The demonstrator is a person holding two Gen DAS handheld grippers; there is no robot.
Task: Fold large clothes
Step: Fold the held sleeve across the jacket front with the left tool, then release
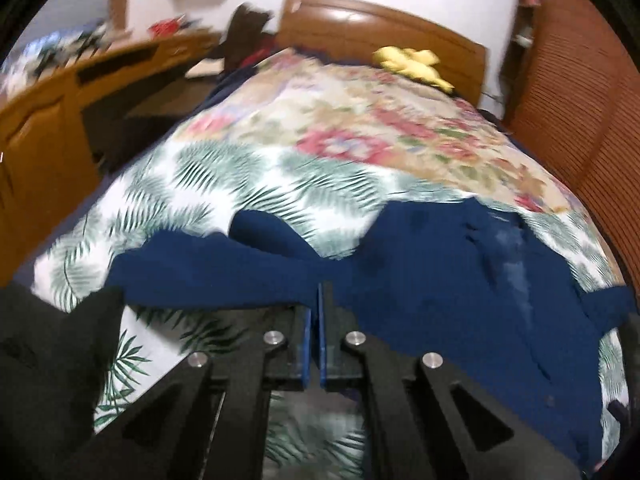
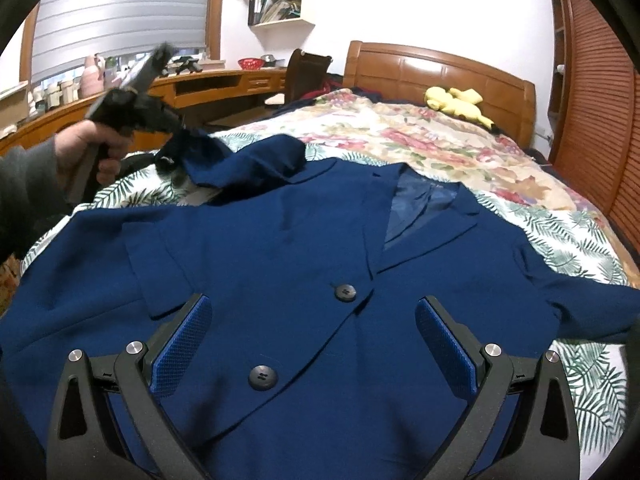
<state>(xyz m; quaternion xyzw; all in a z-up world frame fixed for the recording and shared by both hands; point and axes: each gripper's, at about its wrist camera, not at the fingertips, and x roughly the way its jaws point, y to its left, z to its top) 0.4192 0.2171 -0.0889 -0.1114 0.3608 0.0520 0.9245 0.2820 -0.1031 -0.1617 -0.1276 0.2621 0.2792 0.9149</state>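
1. Closest thing: the right claw (image 2: 314, 340) is spread wide and holding nothing, hovering right over the navy blazer (image 2: 280, 264). The two buttons sit between its fingers, a bit further out.
2. The blazer lies front-up on the bed (image 2: 576, 240), lapels and lining showing. Looks like the body's been left flat so the sleeves can get folded in over it.
3. Past the right claw and off to its left, the left claw (image 2: 176, 160) is clenched on the sleeve (image 2: 256, 160), which is lifted off the bed. From its own camera the pads look pressed together with blue cloth at the tips (image 1: 319, 308), though that view is blurry. My guess: it's about to carry the sleeve in across the chest.
4. Under it all is a palm-leaf sheet, with a flowery quilt (image 2: 400, 136) further up the bed.
5. Far end: a yellow plush toy (image 2: 456, 104) by the wooden headboard (image 2: 440, 72), a long desk beneath the blinds, wall shelves, and louvred doors on the right.
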